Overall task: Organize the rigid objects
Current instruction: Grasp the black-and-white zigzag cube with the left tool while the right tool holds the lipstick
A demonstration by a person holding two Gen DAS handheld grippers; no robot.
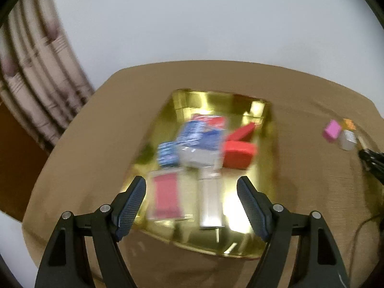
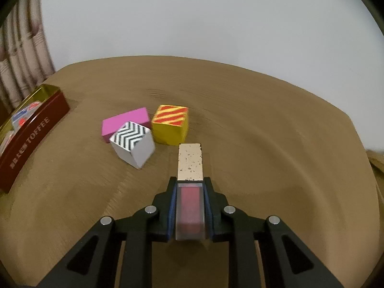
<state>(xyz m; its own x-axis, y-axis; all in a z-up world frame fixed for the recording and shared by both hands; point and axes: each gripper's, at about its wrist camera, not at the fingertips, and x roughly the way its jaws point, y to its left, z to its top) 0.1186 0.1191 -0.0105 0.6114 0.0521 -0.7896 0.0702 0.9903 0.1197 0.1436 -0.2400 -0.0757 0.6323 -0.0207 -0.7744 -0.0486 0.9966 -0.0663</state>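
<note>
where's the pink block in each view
Left wrist view: the pink block sits far right on the table, small, beside a white block and an orange-topped one.
Right wrist view: the pink block lies left of centre, behind the zigzag-topped white block.
Shared landmark: the gold-lined tin, centre in the left view, left edge in the right.

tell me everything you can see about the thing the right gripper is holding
The right gripper is shut on a slim rectangular bar. Its near half looks like a clear case over a red insert; the far half is cream with dark speckles and sticks out past the fingertips. It points away from the camera, toward the yellow striped block, with a gap between them. Whether its far end rests on the table is unclear.
</note>
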